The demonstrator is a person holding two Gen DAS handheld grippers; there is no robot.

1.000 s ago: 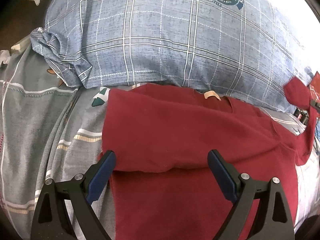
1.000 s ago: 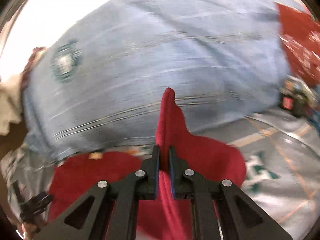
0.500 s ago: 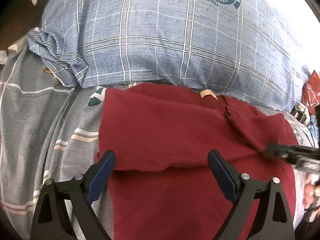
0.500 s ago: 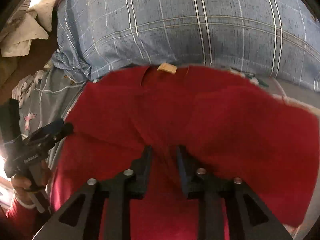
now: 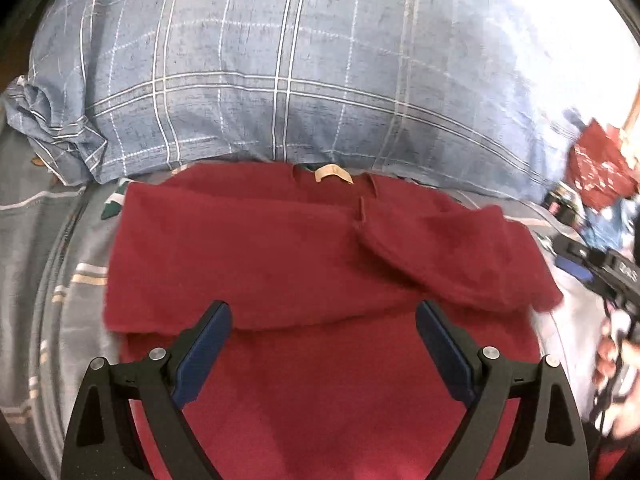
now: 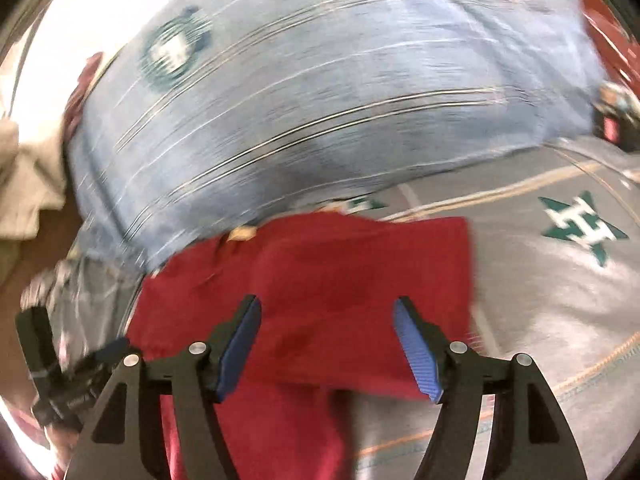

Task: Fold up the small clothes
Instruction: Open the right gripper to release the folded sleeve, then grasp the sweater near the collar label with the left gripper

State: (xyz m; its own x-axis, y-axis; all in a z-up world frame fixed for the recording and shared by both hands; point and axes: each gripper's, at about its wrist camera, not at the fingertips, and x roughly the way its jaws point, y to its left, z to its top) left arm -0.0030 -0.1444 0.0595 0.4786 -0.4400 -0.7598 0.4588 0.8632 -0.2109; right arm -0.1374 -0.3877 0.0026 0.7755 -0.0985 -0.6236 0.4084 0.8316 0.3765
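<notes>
shirt point(image 5: 280, 248): red, on bed point(image 6: 560, 300) against pillow point(image 5: 280, 80), both sleeves folded in | handling: soft, light, limp; take hem corners | left gripper point(image 5: 324, 344): wide, empty | right gripper point(image 6: 326, 346): jaws just opened, cloth released

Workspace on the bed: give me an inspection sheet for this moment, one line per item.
Surface: grey patterned bedsheet, with green star prints.
Job's things: red shirt lying flat below the pillow, both sleeves folded in over the body, tan neck label showing.
Clutter: red patterned cloth and small dark items at the far right, too blurred to name; pale cloth beside the pillow.
Grippers: left gripper open above the shirt, nothing between its jaws. Right gripper open, jaws just opened, sleeve released beneath.
Cables: dark cord by the right hand, blurred.
Surroundings: bright glare behind the pillow.
</notes>
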